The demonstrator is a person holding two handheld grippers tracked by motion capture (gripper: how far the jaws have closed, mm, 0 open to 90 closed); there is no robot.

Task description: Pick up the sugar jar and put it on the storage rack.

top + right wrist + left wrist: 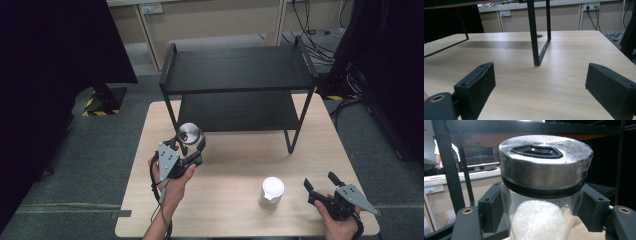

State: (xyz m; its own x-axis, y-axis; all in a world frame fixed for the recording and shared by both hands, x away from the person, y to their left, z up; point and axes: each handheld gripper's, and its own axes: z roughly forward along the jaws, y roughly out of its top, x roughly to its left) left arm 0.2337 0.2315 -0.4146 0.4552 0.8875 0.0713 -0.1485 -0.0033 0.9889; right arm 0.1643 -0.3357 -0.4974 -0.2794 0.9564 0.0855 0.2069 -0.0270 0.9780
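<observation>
With the left gripper (pixel 191 148) fingers pinching the clear glass jar with a steel lid (pixel 190 134), keep it upright and steer toward 12 o'clock, onto the black two-tier metal shelf (pixel 239 70), while the right gripper (pixel 321 186) rests with fingers spread.

Even overhead light on the tabletop, dark margins at the sides

In the high view the wooden table (pixel 240 165) is evenly lit, while black panels at nine and three o'clock swallow detail – the shelf rack (pixel 240 75) throws a soft shadow beneath itself. The left gripper view shows glare on the jar lid (pixel 544 157), the background slightly soft. The right gripper view is sharp – faint frame shadows lie toward eleven o'clock.
</observation>
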